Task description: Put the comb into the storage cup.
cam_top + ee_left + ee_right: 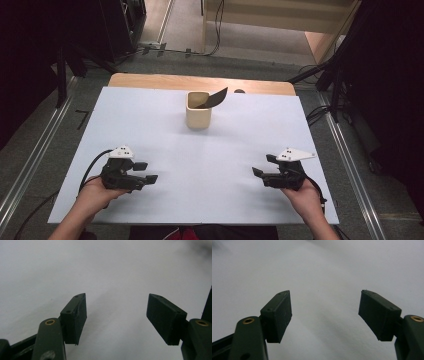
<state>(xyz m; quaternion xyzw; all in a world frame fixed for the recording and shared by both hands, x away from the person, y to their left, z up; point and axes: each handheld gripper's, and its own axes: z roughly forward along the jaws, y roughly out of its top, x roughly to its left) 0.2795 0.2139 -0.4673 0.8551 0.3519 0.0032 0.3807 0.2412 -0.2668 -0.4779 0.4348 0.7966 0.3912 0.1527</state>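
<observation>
Both grippers sit low on the white table (pixel 150 130), pointing inward at each other. Left gripper (pixel 148 172) near the front left, jaws spread wide, nothing between them. Right gripper (pixel 263 165) near the front right, jaws likewise apart and empty. Well beyond them, toward the far edge, the cream cup (pixel 198 113) stands upright, a dark scoop (pixel 212 98) leaning out of it.
</observation>
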